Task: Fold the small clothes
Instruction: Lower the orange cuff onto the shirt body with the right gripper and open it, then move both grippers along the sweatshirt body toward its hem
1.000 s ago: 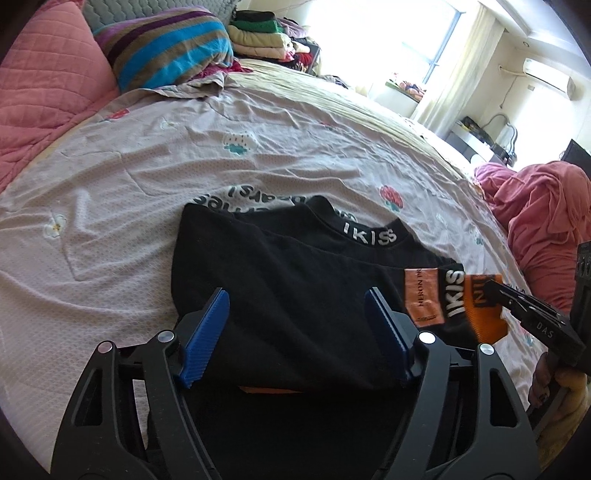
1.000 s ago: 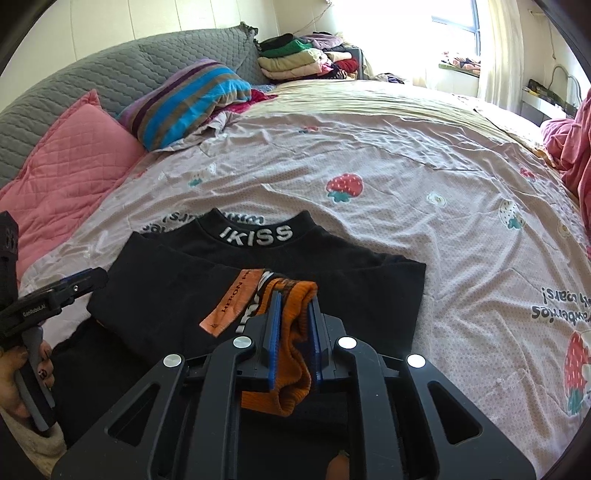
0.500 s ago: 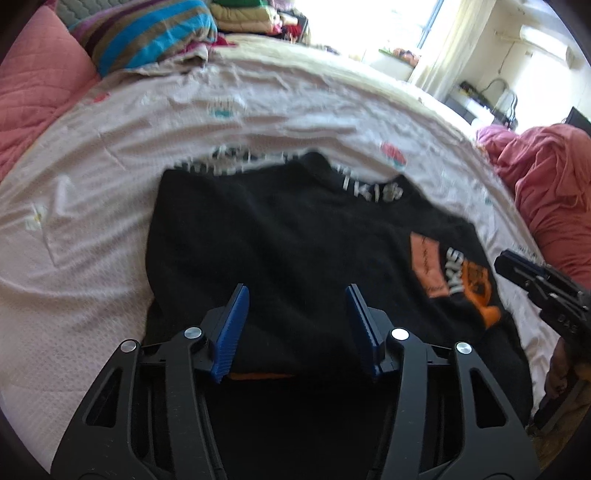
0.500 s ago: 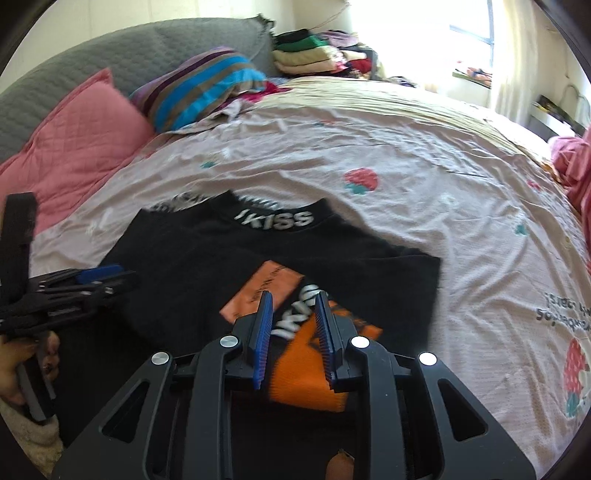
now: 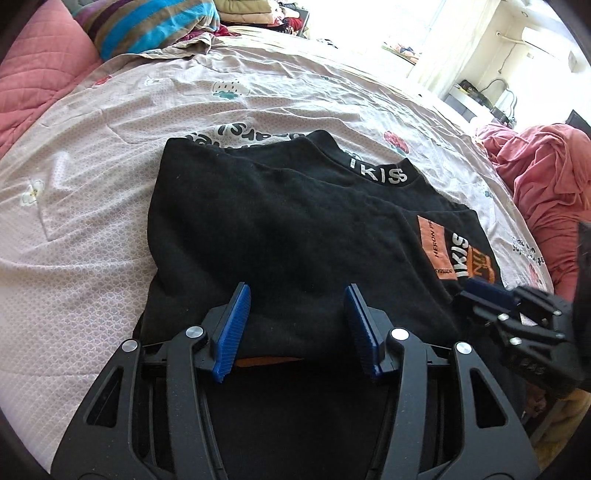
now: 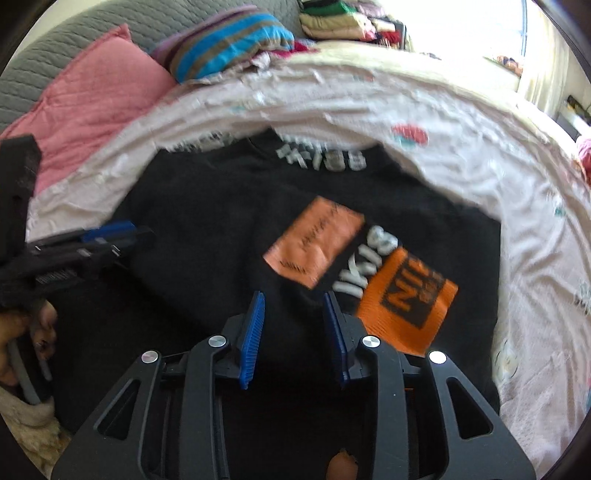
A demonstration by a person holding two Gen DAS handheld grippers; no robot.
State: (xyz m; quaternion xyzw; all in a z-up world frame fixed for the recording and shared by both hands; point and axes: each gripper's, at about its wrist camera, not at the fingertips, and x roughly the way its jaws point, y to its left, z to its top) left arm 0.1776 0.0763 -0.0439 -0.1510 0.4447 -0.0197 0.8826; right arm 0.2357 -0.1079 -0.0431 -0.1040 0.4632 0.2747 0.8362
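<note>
Black sweater [image 5: 280,236] beneath 2 down-tilted grippers: left gripper [image 5: 297,328] jaws parted, right gripper [image 6: 293,334] jaws opening, empty.

Striped blanket [image 5: 147,29] (beside pink pillow [image 6: 96,99])

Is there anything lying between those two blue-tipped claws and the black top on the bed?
Nothing visible. The left gripper and right gripper both hang directly over the black top, jaws apart with only its cloth beneath them. The right one's jaws are opening. The orange cuff lies beside it, not in the way.
</note>
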